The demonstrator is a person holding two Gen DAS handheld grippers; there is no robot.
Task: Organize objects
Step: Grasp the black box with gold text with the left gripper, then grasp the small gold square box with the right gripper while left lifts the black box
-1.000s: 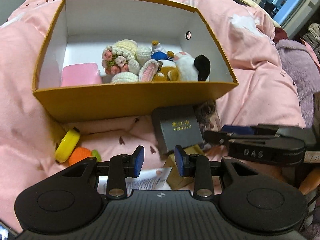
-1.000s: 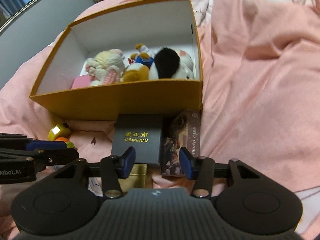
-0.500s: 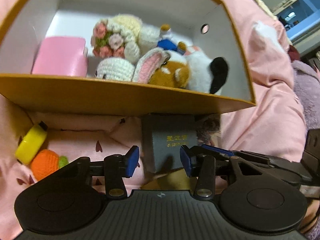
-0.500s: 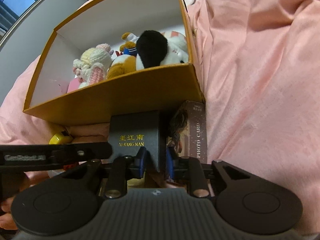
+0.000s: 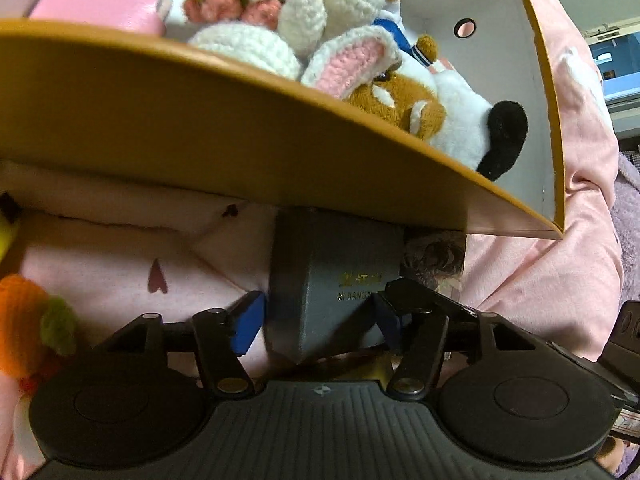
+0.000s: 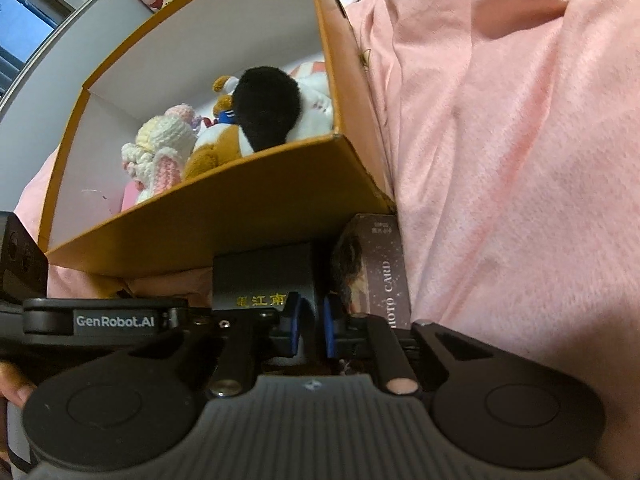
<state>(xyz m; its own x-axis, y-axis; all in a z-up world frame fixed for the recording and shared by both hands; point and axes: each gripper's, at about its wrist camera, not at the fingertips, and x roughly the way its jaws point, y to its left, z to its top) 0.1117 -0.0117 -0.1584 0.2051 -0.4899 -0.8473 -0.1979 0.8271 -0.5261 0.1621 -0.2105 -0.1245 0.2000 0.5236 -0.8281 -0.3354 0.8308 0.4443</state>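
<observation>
Left gripper (image 5: 316, 320) points steeply down; jaws wide, having just been opening; a dark box (image 5: 332, 292) stands between the blue pads, which flank it; the left pad (image 5: 246, 322) sits just beside its side face; whether the right pad touches cannot be told. Right gripper (image 6: 310, 330) also points steeply down; jaws drawn close together, having just been closing, blue pads pinching the box's right edge; it crosses in front of the left gripper's right finger in the left view. A fingertip (image 6: 16, 394) of the person's hand shows at the left edge of the right view, under the left gripper's body.
</observation>
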